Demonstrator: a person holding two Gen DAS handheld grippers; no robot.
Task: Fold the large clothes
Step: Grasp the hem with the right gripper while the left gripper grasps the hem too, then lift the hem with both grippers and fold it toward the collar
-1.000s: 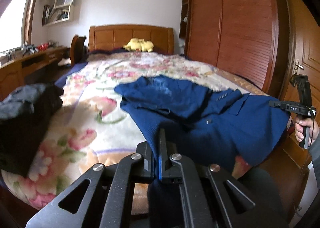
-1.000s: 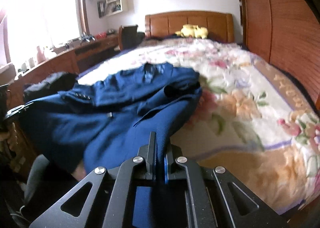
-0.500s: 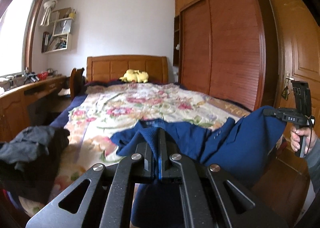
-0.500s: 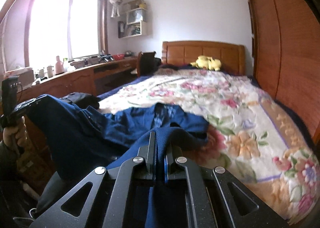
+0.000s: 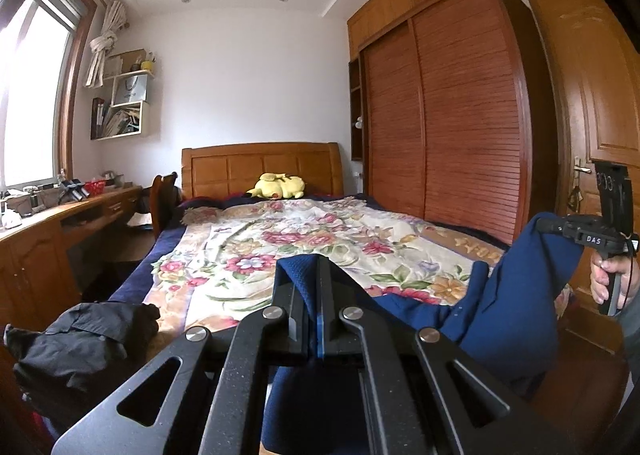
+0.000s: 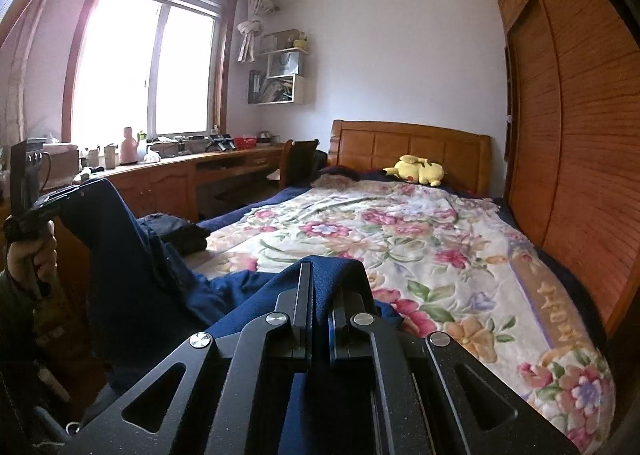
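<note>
A large dark blue jacket (image 5: 508,303) hangs between my two grippers above the foot of the bed. My left gripper (image 5: 316,267) is shut on one edge of it; the cloth drapes over the fingertips. The right gripper shows at the right of this view (image 5: 560,225), pinching the other edge. In the right wrist view my right gripper (image 6: 320,275) is shut on the blue jacket (image 6: 152,279), and the left gripper (image 6: 68,193) holds the far corner up at left. Part of the jacket sags toward the floral bedspread (image 6: 420,239).
A black garment (image 5: 84,343) lies heaped at the bed's near left corner. A yellow plush toy (image 5: 278,187) sits by the wooden headboard. A long desk (image 6: 192,171) with a chair runs along the left; a wooden wardrobe (image 5: 448,127) stands on the right.
Both grippers have lifted and tilted up, raising the blue jacket off the bedspread. It lay spread on the bed before and now hangs between them.
</note>
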